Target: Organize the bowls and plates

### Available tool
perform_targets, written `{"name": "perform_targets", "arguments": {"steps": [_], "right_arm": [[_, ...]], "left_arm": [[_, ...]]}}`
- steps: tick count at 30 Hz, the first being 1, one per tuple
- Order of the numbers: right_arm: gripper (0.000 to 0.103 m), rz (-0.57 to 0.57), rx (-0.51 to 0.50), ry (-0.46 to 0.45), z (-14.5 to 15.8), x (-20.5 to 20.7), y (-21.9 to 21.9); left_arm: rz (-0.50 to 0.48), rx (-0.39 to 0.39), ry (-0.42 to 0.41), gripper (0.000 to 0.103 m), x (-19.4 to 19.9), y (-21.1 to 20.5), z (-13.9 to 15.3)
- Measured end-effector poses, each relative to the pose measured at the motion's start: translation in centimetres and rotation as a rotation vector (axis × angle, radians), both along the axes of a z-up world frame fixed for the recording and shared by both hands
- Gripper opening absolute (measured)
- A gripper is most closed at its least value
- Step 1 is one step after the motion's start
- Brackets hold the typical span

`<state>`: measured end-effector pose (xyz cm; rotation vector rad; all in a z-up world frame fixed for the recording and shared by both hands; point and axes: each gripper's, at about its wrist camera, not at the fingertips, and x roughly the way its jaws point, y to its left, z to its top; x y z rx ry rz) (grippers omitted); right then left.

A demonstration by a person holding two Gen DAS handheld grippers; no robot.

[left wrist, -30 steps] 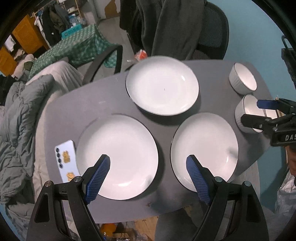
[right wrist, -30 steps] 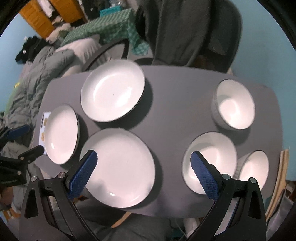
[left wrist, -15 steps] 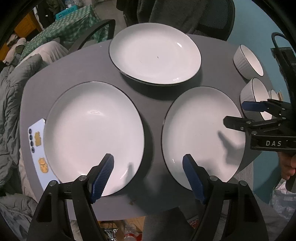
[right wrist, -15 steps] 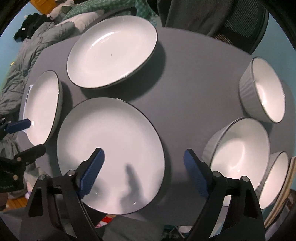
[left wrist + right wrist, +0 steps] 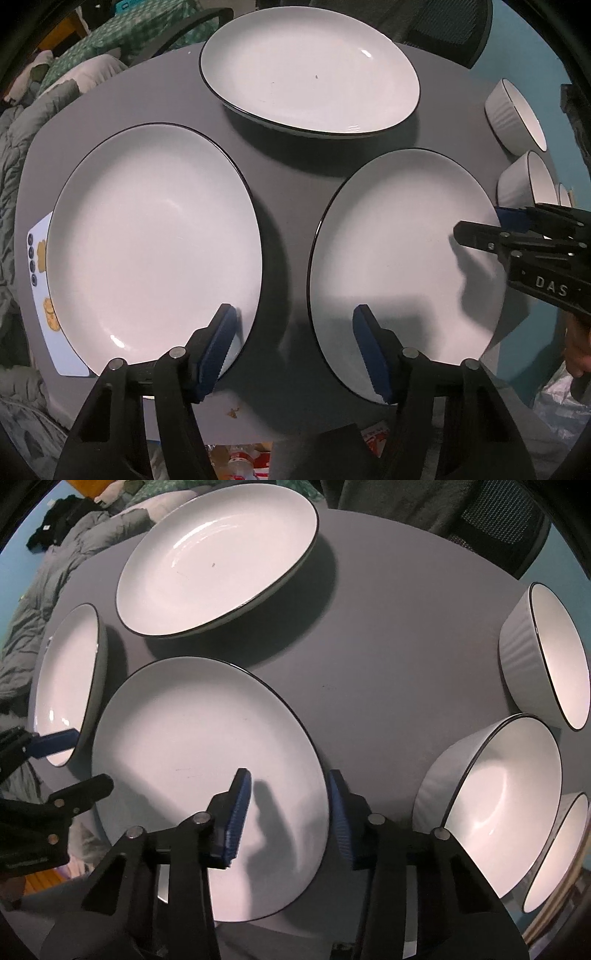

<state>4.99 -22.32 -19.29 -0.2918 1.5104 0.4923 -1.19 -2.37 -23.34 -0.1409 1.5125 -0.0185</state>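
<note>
Closing fingers (image 5: 236, 812) astride the near plate's (image 5: 192, 746) rim (not yet pinching), among three plates, three bowls.

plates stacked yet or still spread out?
Spread out. Three plates lie singly on the table, none overlapping.

Both grippers are black with round silver screws. The left gripper (image 5: 295, 350) has bumpy blue pads (image 5: 218, 347) on its fingers. The right gripper (image 5: 290, 812) has white letters "DAS" on its side.
</note>
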Motion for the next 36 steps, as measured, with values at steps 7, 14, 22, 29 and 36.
{"name": "perform_targets", "arguments": {"steps": [7,14,22,29,36], "right_arm": [[0.041,0.000,-0.009,0.000,0.4,0.2,-1.8],[0.023,-0.012,0.035,0.077,0.3,0.8,-4.8],[0.020,-0.136,0.150,0.142,0.5,0.5,-8.9],[0.020,-0.157,0.126,0.106,0.4,-2.4,-8.9],[0.020,-0.173,0.125,0.093,-0.2,-2.4,-4.2]], "left_arm": [[0.034,-0.032,0.018,0.066,-0.5,1.1,0.0],[0.038,-0.068,0.022,0.066,-0.3,2.0,0.2],[0.100,-0.131,0.041,0.066,-2.2,4.9,0.1],[0.173,-0.183,0.037,0.063,-3.5,6.8,1.1],[0.170,-0.239,0.052,0.062,-4.3,5.9,1.5]]}}
